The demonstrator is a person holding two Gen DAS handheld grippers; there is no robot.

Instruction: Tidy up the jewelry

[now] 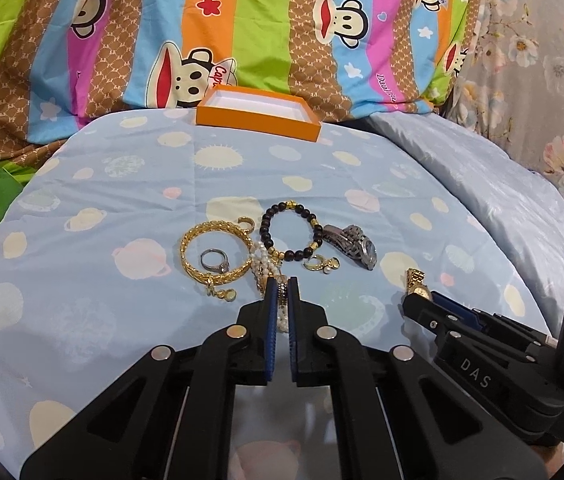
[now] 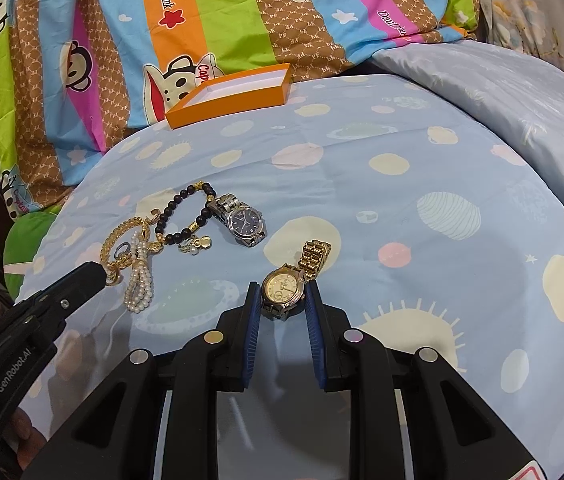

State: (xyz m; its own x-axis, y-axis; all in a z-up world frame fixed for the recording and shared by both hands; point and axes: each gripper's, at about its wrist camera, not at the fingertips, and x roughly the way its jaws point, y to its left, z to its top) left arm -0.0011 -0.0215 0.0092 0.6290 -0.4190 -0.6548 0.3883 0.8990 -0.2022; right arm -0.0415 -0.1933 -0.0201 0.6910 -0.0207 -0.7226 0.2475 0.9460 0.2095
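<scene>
1. Left gripper [image 1: 282, 286]: jaws nearly closed on the pearl bracelet [image 1: 271, 276], which lies on the bed [image 1: 121, 184] touching the gold bangle [image 1: 215, 252]. Could drag the bangle and silver ring [image 1: 214, 261] along.
2. Right gripper [image 2: 283, 298]: jaws partly open around the gold watch [image 2: 284, 288], maybe touching, hard to tell. Could slip on the smooth case.
3. Orange box [image 1: 257, 122] far back, well apart. Could drop things on the way.
4. Soft sheet could bunch up and get pinched.
</scene>
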